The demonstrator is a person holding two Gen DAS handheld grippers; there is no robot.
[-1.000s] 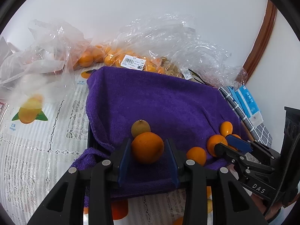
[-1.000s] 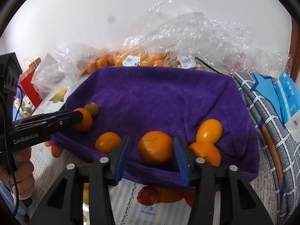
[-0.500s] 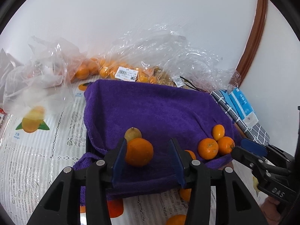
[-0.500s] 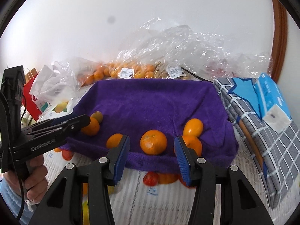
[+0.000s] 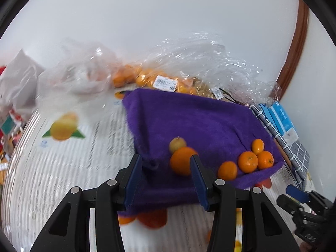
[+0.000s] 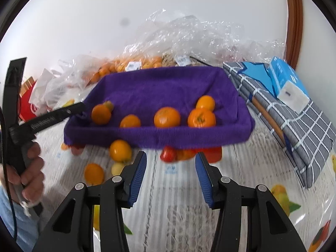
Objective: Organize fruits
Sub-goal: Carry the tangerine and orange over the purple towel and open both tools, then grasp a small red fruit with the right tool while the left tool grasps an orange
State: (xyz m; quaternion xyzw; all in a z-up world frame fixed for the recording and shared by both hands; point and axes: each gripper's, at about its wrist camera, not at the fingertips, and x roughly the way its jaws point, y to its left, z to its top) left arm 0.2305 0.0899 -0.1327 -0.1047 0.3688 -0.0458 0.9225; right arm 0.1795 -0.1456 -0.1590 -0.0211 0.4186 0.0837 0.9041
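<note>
While both grippers are hanging over the printed tablecloth [image 6: 241,180], the fruit is lying on the purple towel [image 6: 159,86] that is lining a tray-like box. In the left wrist view the left gripper [image 5: 166,180] is standing with its jaws apart and nothing pressed between the blue pads; its jaws have just been opening, and the big orange [image 5: 182,161] it is framing is sitting free on the towel, half hidden behind the pad at 3 o'clock. A small yellow-green fruit [image 5: 177,144] is touching that orange at its 11 o'clock. Toward 3 o'clock from there, a row of three oranges [image 5: 247,161] is lying along the towel's near edge, with a smaller oval one [image 5: 257,146] just behind them.

In the right wrist view the right gripper [image 6: 170,178] is also holding its jaws parted and empty, hovering above bare tablecloth on the near side of the towel. The same fruit is showing at 12 o'clock from it: a middle orange [image 6: 167,117], two more [image 6: 201,117] at its 3 o'clock, one [image 6: 130,121] at its 9 o'clock. The left gripper's black finger [image 6: 52,117] is reaching in from 9 o'clock, near the leftmost orange [image 6: 101,114], with a hand [image 6: 29,168] gripping its handle at 8 o'clock.

Clear plastic bags [image 6: 189,40] of small oranges are piling up against the wall at 12 o'clock beyond the towel. A grey checked cushion [image 6: 294,121] with a blue tissue pack [image 6: 287,84] on top is lying at 2 o'clock.
</note>
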